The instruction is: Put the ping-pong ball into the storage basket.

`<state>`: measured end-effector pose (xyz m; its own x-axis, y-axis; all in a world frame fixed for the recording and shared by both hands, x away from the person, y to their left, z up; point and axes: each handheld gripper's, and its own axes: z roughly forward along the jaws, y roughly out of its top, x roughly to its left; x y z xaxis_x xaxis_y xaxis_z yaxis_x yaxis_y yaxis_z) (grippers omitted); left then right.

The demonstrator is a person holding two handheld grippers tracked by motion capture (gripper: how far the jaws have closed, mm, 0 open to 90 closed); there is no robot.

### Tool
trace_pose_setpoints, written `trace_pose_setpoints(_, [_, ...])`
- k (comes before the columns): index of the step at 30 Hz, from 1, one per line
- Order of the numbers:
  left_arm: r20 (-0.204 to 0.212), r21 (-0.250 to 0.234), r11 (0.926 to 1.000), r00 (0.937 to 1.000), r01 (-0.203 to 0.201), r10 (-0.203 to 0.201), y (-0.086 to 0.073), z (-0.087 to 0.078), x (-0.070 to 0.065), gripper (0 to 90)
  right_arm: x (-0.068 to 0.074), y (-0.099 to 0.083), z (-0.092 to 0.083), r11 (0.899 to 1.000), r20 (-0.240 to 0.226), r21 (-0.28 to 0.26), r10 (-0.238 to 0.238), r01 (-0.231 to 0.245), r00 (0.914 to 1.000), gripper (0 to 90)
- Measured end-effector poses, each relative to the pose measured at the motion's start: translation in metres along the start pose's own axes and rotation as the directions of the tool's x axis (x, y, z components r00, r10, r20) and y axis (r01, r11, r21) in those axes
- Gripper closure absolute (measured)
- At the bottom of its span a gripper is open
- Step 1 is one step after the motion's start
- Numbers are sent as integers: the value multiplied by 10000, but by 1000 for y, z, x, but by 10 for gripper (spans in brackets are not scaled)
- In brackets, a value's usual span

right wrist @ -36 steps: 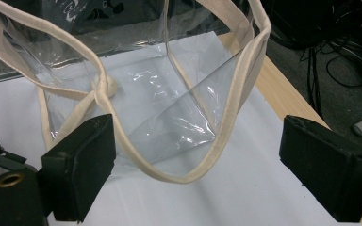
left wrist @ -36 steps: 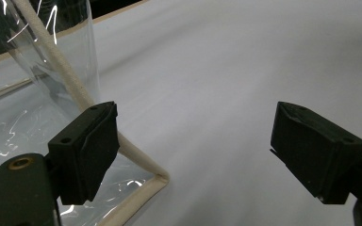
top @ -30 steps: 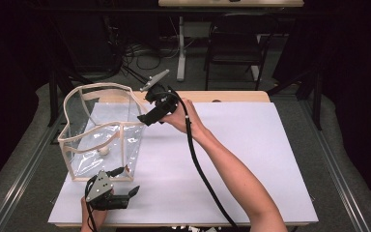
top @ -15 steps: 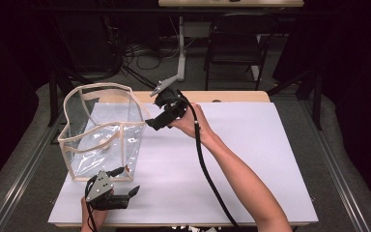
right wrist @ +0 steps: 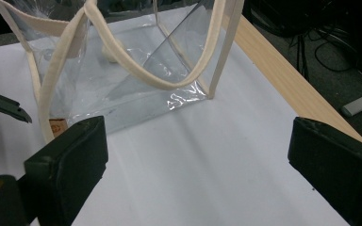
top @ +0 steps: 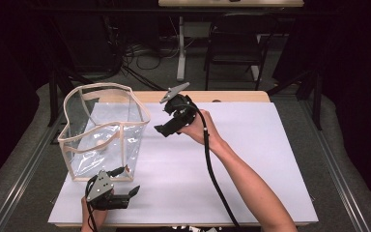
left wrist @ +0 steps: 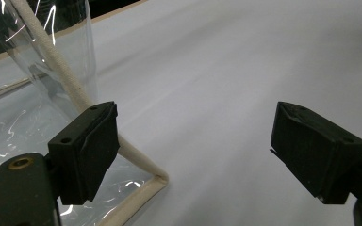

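Right claw (top: 165,129): jaws apart, just widened, nothing between them; raised above the counter (top: 270,159), aimed at the clear bag (top: 101,130). Bag upright just ahead of the claw, cream-trimmed rim (right wrist: 136,70) nearest, sagging toward it; small pale object (top: 100,146) inside at the bottom. Left claw (top: 134,193): jaws apart, empty, low on the counter beside the bag's near bottom corner (left wrist: 158,181). Left claw closer to the base; right claw closer to the rim.
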<state>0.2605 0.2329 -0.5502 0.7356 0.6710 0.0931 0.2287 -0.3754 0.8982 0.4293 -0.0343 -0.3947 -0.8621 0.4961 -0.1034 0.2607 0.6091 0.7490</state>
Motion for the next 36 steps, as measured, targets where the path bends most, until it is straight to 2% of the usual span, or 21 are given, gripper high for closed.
trace_pose_setpoints(15, [-48, 78, 9999, 10000, 77, -77, 0, 1, -1, 159, -1, -24, -7, 9998, 91, 43, 218, -218, 9997, 16])
trace_pose_setpoints(23, [-151, 4, 10000, 9999, 79, -79, -1, -3, -2, 159, 3, -36, -6, 9996, 133, 262, 103, -106, 9999, 0])
trace_pose_setpoints(36, [-106, 75, 10000, 9999, 33, -33, -1, -1, -2, 159, 7, -57, -13, 9995, 164, 16, 305, -305, 9994, 0])
